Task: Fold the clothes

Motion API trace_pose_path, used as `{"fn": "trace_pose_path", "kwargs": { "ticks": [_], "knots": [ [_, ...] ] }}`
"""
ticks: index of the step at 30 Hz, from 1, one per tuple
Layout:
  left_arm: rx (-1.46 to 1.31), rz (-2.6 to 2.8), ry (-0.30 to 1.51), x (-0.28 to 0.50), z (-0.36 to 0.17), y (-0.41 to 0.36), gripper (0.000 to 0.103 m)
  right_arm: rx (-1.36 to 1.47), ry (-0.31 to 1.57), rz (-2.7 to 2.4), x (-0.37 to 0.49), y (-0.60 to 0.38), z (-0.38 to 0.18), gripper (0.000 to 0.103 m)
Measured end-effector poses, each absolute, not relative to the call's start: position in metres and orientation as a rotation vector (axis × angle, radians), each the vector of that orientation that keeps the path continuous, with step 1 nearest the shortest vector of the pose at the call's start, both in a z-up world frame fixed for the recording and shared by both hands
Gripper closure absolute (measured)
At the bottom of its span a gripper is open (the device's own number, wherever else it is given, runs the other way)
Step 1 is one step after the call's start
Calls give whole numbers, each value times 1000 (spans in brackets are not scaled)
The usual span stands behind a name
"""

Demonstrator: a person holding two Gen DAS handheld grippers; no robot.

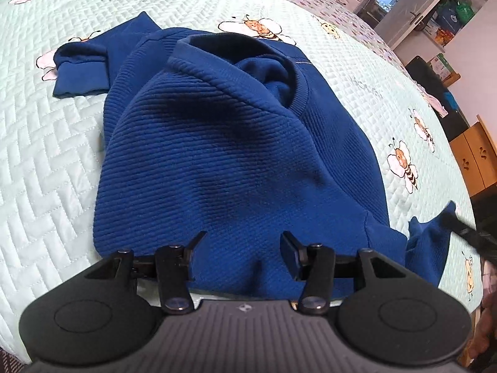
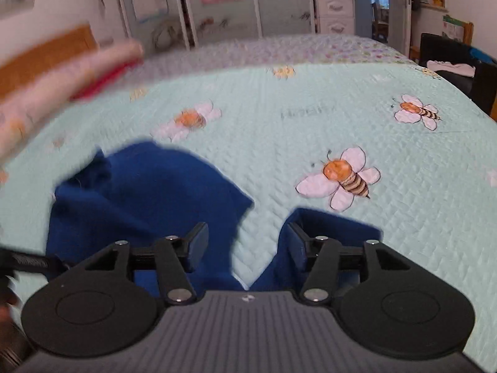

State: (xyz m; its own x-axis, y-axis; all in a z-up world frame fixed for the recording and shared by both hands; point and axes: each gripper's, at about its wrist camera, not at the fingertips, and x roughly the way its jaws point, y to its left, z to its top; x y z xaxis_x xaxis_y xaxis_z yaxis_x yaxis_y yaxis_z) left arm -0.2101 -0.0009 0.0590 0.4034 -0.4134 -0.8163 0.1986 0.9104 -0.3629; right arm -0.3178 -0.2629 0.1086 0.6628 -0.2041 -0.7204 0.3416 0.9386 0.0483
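Left gripper (image 1: pixel 242 242): 2 fingers spread apart, empty, over the near hem of the sweater.

Sweater (image 1: pixel 217 143): dark blue, ribbed knit, lying rumpled on the bedspread (image 1: pixel 46 143). Body bunched into a mound; round neckline gaping on the far side; 1 sleeve (image 1: pixel 80 71) folded back beyond the body, cuff turned toward the near side.

Right gripper (image 2: pixel 245 239): 2 fingers spread apart, empty, straddling a gap between 2 blue folds of the sweater (image 2: pixel 149 192); view blurred.

Bedspread: pale green, quilted, printed with bees (image 2: pixel 344 177), beneath and beyond the sweater.

Cupboards (image 2: pixel 217 3): past the bed, farthest from the sweater.
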Motion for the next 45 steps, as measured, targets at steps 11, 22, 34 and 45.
{"fn": "trace_pose_path", "kwargs": {
  "ticks": [11,22,34,45],
  "knots": [
    [-211,-404,1084,-211,65,-4,50,318,647,-791,-398,-333,128,46],
    [-175,-426,1070,-213,75,-13,49,187,749,174,-263,-215,67,41],
    [-216,-412,1072,-208,76,-1,48,129,796,358,-236,-202,39,103],
    [-247,-381,1036,-210,89,17,46,127,721,530,-297,-133,65,103]
  ]
}}
